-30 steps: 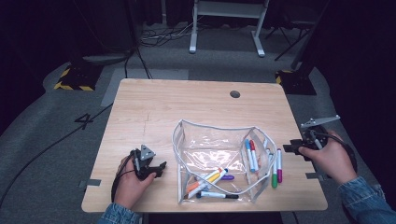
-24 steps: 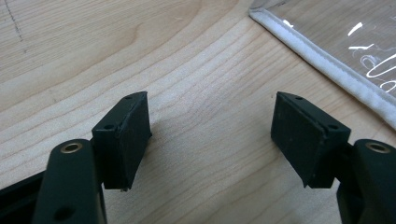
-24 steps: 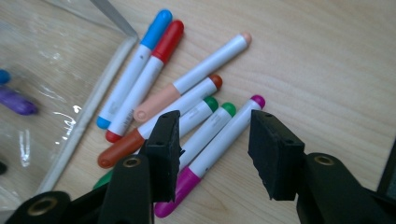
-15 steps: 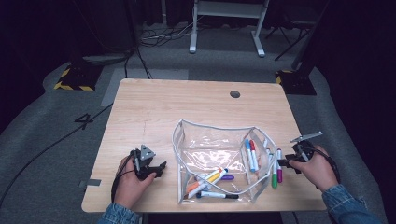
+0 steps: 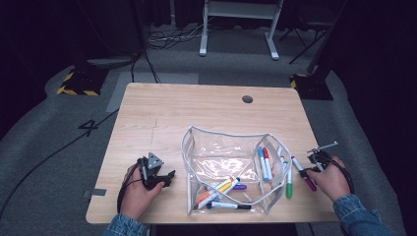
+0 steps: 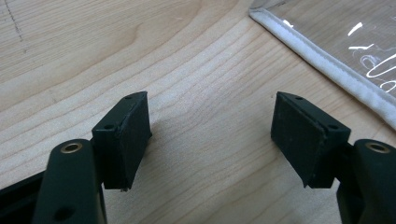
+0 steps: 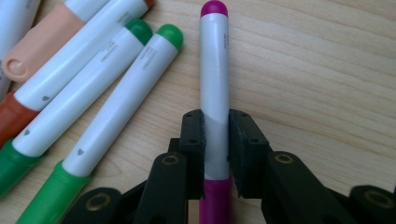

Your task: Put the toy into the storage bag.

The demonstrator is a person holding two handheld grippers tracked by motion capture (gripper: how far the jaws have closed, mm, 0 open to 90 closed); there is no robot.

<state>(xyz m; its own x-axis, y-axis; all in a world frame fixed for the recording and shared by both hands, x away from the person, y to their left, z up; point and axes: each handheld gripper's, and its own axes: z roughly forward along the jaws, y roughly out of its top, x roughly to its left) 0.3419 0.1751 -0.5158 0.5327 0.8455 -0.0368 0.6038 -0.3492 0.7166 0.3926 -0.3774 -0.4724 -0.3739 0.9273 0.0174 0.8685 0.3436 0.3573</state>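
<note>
From the high view you are looking forward and down over the whole table (image 5: 162, 113) from your own side, far enough back to be taking in the floor beyond. The left gripper view is sitting close above the wood, looking along its jaws toward the edge of the clear pouch (image 6: 327, 60), which the high view is also showing (image 5: 231, 147). The right gripper view is looking very closely along the magenta marker (image 7: 214, 84), also lying in the high view (image 5: 304, 173)

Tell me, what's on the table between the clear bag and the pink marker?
In the high view, a green marker lies on the table between the clear bag and the pink marker clamped by the right gripper.
</note>
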